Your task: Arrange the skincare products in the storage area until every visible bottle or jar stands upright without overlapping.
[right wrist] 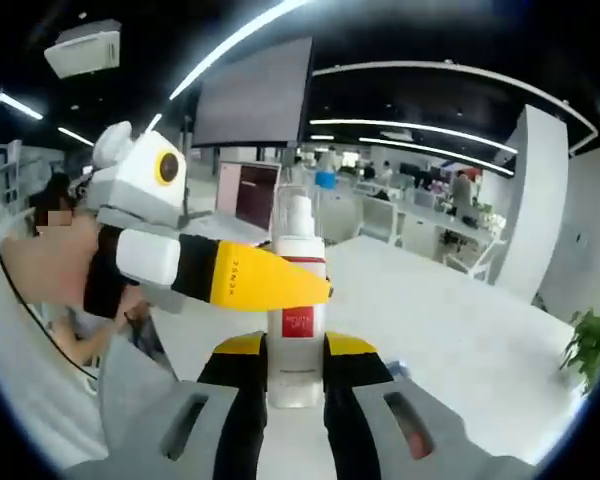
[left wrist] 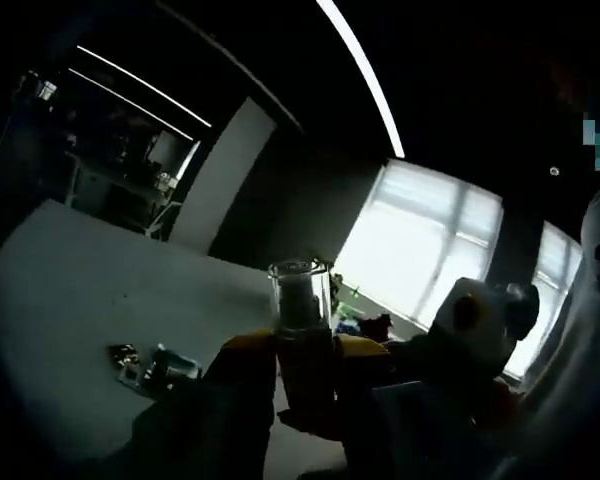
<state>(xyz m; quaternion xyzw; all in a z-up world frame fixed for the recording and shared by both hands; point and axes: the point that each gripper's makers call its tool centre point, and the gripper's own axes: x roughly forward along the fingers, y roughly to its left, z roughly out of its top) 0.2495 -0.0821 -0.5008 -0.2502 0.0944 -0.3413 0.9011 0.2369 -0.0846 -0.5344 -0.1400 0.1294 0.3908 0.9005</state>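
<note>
A white bottle (right wrist: 297,385) with a red label and a clear cap stands upright between both grippers, above the white table (right wrist: 450,320). My right gripper (right wrist: 297,345) is shut on its lower body, yellow-black jaws pressed to both sides. My left gripper (right wrist: 315,285) reaches in from the left, and its yellow jaw crosses the bottle's shoulder. In the dark left gripper view the same bottle (left wrist: 302,305) rises between my left gripper (left wrist: 302,345), which is shut on it. The right gripper (left wrist: 480,320) sits close by on the right.
A couple of small jars (left wrist: 160,367) lie on the pale table (left wrist: 70,290) to the left of the bottle. A person (right wrist: 60,270) stands at the table's left side. A green plant (right wrist: 585,350) is at the far right, with office desks behind.
</note>
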